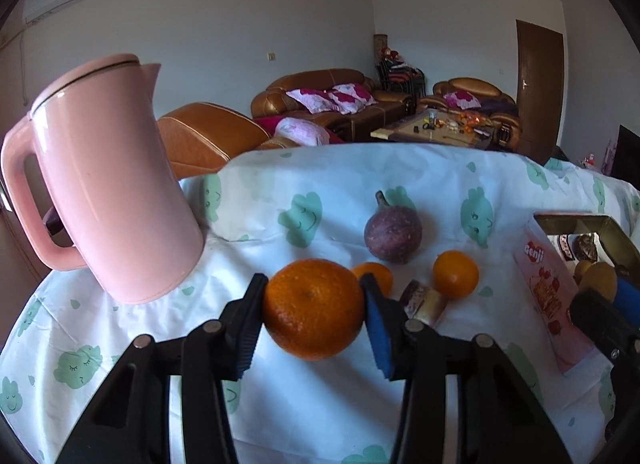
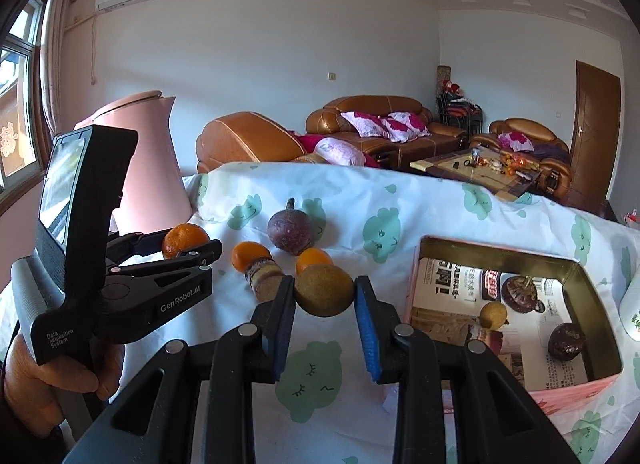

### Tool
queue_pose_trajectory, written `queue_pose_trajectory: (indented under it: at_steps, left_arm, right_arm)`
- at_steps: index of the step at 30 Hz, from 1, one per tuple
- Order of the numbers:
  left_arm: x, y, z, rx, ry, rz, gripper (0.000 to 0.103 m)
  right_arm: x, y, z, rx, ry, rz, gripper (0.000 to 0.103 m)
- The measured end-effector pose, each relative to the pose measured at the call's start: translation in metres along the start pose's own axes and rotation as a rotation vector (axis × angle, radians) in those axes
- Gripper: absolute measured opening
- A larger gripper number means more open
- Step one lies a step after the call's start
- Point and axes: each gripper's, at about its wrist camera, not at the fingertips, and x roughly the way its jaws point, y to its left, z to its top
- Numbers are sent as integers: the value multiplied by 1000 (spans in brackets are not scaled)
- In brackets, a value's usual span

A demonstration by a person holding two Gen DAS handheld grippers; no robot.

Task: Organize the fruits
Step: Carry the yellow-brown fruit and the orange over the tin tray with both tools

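Observation:
A big orange (image 1: 314,308) sits between the blue pads of my left gripper (image 1: 314,310), which is shut on it. My right gripper (image 2: 325,296) is shut on a yellow-green fruit (image 2: 324,290), held above the cloth to the left of an open box (image 2: 416,276). Inside the box lie a small yellow fruit (image 2: 493,315) and a dark passion fruit (image 2: 566,342). On the cloth beyond both grippers are a purple passion fruit (image 1: 393,233) and two small oranges (image 1: 456,274) (image 1: 378,274). The right wrist view shows the left gripper (image 2: 196,243) at far left with its orange (image 2: 182,238).
A pink kettle (image 1: 108,184) stands at the left of the table, close to the left gripper. A wrapped snack bar (image 1: 426,302) lies among the small oranges. A person's hand (image 2: 52,372) holds the left gripper's handle. The table's far edge drops off toward sofas.

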Motion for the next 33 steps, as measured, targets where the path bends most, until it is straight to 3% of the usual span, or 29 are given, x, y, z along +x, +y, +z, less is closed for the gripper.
queue_pose_trajectory:
  at_steps: [5, 18, 33]
  left_arm:
    - [-11, 0, 2, -17, -87, 52, 48]
    - [-23, -1, -7, -121, -83, 62, 49]
    - [-54, -71, -5, -70, -139, 6, 49]
  right_arm:
    - [-10, -1, 5, -19, -60, -36, 32]
    - [-21, -17, 7, -34, -85, -68, 32]
    - [-38, -81, 2, 4, -87, -143, 32]
